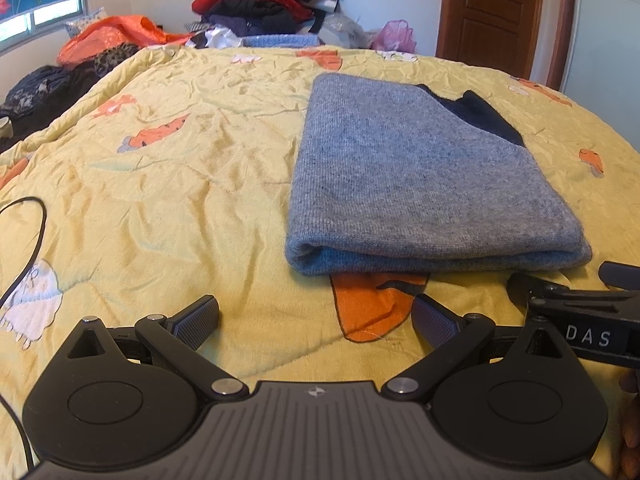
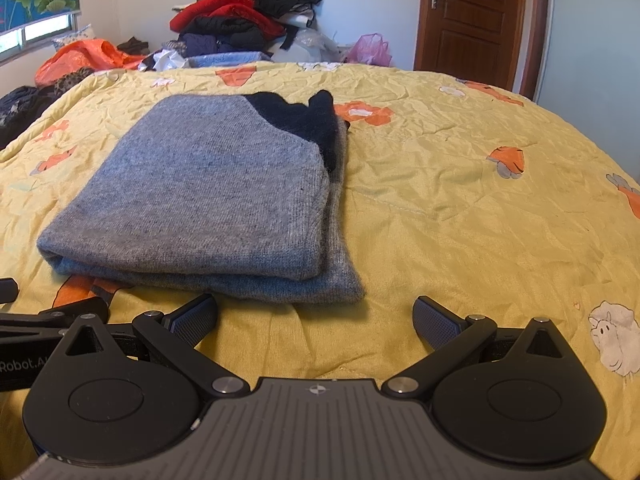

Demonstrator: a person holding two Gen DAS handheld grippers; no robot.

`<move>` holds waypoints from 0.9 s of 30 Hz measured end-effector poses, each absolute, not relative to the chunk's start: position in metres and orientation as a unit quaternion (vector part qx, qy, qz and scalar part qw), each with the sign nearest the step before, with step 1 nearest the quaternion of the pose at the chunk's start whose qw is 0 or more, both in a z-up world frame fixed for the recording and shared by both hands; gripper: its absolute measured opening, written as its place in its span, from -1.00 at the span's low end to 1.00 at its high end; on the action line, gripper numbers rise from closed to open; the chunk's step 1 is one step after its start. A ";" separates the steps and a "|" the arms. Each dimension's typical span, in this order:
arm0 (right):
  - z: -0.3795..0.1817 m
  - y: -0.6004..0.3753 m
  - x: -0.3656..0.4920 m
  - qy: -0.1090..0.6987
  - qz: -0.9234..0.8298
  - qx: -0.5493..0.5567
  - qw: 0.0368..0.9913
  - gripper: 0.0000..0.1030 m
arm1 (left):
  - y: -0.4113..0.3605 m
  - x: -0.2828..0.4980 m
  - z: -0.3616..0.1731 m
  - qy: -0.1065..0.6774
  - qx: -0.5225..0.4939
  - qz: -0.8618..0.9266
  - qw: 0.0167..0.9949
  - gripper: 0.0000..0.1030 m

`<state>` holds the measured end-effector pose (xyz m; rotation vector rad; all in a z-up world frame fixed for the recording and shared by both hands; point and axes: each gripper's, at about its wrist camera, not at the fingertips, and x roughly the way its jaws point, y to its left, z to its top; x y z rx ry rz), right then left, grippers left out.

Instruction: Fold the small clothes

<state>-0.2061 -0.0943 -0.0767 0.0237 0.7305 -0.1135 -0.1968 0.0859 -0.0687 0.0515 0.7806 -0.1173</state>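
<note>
A grey knit sweater (image 1: 420, 176) with a dark navy part (image 1: 484, 116) lies folded flat on the yellow quilt (image 1: 180, 184). It also shows in the right wrist view (image 2: 208, 192), with the navy part (image 2: 300, 120) at its far right corner. My left gripper (image 1: 316, 320) is open and empty, just short of the sweater's near edge. My right gripper (image 2: 316, 320) is open and empty, in front of the sweater's near right corner. The right gripper's side shows at the right edge of the left wrist view (image 1: 580, 304).
A pile of red, black and purple clothes (image 1: 264, 4) stands at the far end of the bed, with an orange bag (image 1: 112, 36) to its left and a pink bag (image 1: 394, 36) to its right. A black cable (image 1: 28, 248) lies at left. A wooden door (image 1: 488, 12) is behind.
</note>
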 end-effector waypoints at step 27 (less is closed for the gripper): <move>-0.042 -0.104 -0.211 0.368 -0.037 0.033 0.928 0.99 | 0.084 -0.202 -0.032 0.373 0.012 -0.031 0.927 1.00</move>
